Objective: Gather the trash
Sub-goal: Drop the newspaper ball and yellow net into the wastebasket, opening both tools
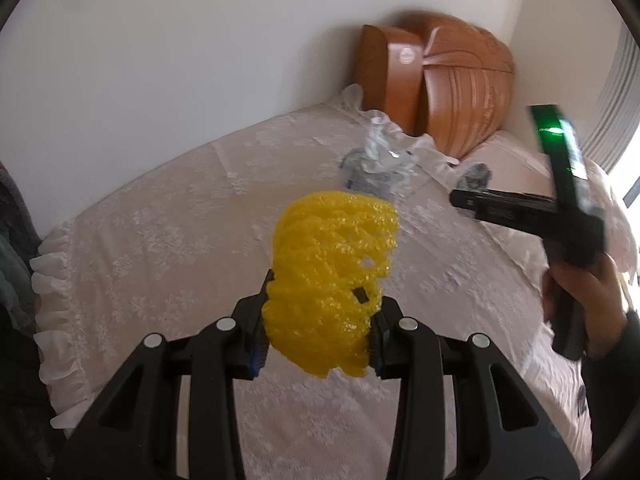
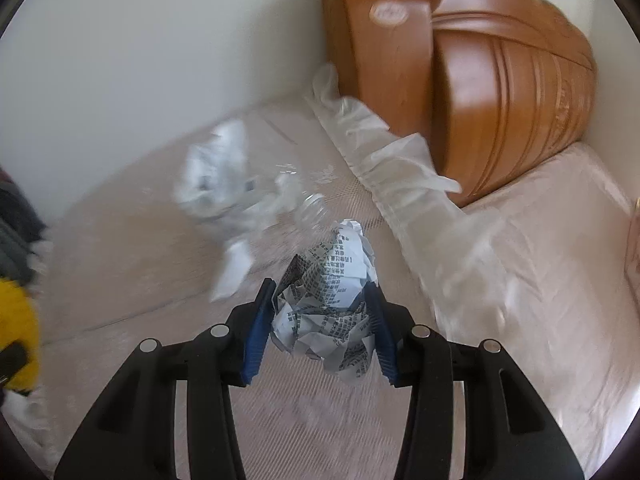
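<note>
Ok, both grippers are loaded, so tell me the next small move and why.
Probably lift both clear of the bed and carry the loads off to wherever trash goes; no bin shows here. The left gripper is shut on the yellow foam net, the right gripper on the crumpled printed paper, so neither can take the clear plastic wrapper left behind.
</note>
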Action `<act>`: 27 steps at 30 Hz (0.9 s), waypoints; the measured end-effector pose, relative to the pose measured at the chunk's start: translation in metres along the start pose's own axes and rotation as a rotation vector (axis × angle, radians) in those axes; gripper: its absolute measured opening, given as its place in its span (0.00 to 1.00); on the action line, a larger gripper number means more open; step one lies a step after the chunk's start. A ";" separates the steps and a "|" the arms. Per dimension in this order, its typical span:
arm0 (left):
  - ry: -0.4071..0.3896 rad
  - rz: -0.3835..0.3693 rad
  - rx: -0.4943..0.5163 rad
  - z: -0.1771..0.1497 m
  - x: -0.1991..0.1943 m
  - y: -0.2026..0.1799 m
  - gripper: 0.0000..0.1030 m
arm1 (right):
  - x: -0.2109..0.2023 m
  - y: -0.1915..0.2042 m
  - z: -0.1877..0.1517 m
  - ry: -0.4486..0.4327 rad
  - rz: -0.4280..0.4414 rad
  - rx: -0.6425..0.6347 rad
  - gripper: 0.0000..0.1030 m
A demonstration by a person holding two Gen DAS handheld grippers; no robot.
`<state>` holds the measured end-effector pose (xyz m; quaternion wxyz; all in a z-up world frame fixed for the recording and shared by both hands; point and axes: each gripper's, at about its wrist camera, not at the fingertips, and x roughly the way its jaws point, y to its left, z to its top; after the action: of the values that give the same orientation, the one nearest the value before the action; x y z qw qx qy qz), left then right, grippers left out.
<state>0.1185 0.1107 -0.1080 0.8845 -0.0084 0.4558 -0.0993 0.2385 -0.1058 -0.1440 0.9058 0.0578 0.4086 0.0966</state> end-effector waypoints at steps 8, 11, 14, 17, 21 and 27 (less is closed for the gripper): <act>0.013 -0.122 0.148 -0.039 -0.029 -0.059 0.36 | -0.125 -0.011 -0.107 -0.062 -0.026 0.101 0.45; 0.028 -0.188 0.209 -0.055 -0.035 -0.092 0.36 | -0.164 -0.027 -0.146 -0.078 -0.085 0.157 0.45; 0.062 -0.288 0.285 -0.069 -0.035 -0.131 0.36 | -0.190 -0.047 -0.179 -0.078 -0.143 0.224 0.45; 0.094 -0.348 0.372 -0.082 -0.034 -0.167 0.36 | -0.208 -0.069 -0.208 -0.076 -0.197 0.305 0.45; 0.101 -0.394 0.468 -0.097 -0.039 -0.206 0.36 | -0.225 -0.093 -0.235 -0.083 -0.243 0.389 0.46; 0.120 -0.420 0.544 -0.113 -0.045 -0.236 0.36 | -0.221 -0.121 -0.271 -0.039 -0.323 0.419 0.47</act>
<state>-0.0381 -0.1042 -0.1132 0.7861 0.1401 0.4523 -0.3974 -0.0926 -0.2663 -0.1832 0.8854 0.1799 0.4061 -0.1370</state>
